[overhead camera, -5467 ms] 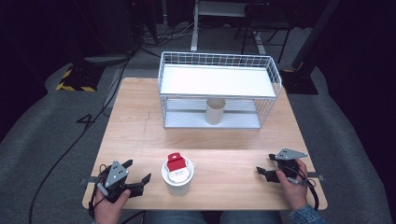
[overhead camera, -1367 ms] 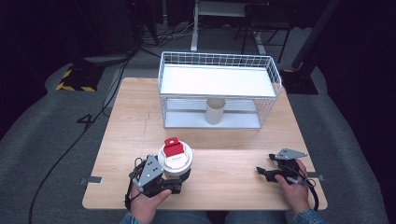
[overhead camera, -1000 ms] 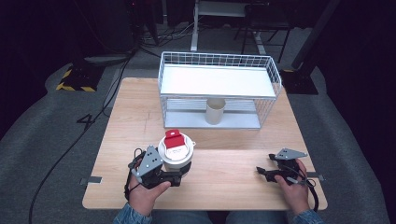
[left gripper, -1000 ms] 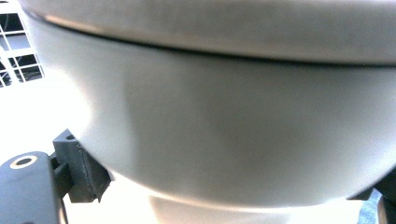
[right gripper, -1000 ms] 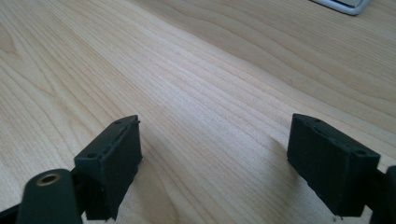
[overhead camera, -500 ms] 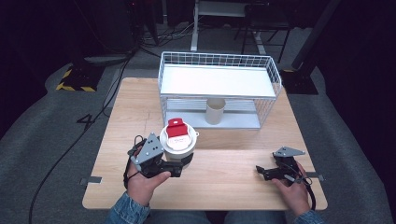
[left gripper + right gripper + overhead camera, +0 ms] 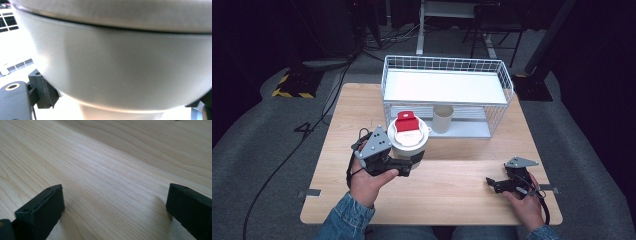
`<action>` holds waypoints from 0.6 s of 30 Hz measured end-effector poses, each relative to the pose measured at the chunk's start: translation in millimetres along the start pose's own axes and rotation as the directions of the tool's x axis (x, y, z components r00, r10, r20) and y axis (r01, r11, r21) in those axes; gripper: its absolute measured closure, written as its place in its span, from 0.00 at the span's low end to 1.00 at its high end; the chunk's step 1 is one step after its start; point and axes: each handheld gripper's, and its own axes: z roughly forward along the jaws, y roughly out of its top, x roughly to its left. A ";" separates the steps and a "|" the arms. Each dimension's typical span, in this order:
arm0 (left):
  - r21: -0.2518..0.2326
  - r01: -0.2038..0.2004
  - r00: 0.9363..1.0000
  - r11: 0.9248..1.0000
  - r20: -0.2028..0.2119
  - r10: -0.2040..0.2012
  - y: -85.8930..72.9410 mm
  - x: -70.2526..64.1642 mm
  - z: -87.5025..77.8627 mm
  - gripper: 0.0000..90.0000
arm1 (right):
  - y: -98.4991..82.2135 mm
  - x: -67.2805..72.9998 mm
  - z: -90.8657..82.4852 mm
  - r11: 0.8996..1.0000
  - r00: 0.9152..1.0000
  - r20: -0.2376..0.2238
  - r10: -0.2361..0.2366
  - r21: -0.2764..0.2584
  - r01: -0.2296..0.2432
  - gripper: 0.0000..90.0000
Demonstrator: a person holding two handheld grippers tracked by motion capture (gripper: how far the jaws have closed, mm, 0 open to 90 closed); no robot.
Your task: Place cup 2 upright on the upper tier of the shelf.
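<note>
We had the left gripper point(image 7: 409, 162) clamped on the white lidded cup point(image 7: 408, 141), jaws pinching its wall from either side just under the lid rim, so the weight hung from the wider top and could not slide down through the grip. In the left gripper view one black pad point(image 7: 47, 91) pressed flat against the cup's side. The cup sat upright and clear of the wooden table point(image 7: 462, 175), its red flip tab point(image 7: 406, 120) facing up, which we judged kept any contents from tipping out. It hovered just near of the white wire basket point(image 7: 447, 95), left of the beige cup point(image 7: 443, 118) standing on the basket's lower shelf. Far over at the near right, our right gripper point(image 7: 497, 184) lay low on the table, its jaws just spread wide with nothing but bare wood between them, parked well apart from the carry.
</note>
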 end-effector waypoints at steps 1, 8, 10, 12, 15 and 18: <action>0.004 -0.003 1.000 1.000 0.000 0.003 1.9 1.5 0.9 0.14 | 0.1 -0.1 0.1 1.000 1.000 0.000 0.000 0.000 0.000 0.02; 0.021 0.004 1.000 1.000 0.008 -0.005 13.8 13.4 10.6 0.14 | 1.2 0.6 1.6 1.000 1.000 0.013 0.012 0.000 -0.012 0.01; 0.018 0.010 1.000 1.000 0.015 -0.010 17.3 16.8 13.6 0.14 | 1.3 0.7 1.7 1.000 1.000 0.014 0.013 0.000 -0.013 0.01; 0.018 0.004 1.000 1.000 0.021 -0.004 20.7 19.9 15.6 0.14 | 1.4 0.7 1.7 1.000 1.000 0.015 0.014 0.000 -0.014 0.01; 0.015 -0.003 1.000 1.000 0.024 0.003 26.8 23.8 19.4 0.14 | 1.4 0.7 1.7 1.000 1.000 0.015 0.014 0.000 -0.014 0.01; 0.008 -0.002 1.000 1.000 0.027 0.002 31.4 28.2 22.7 0.14 | 1.4 0.7 1.7 1.000 1.000 0.015 0.014 0.000 -0.014 0.01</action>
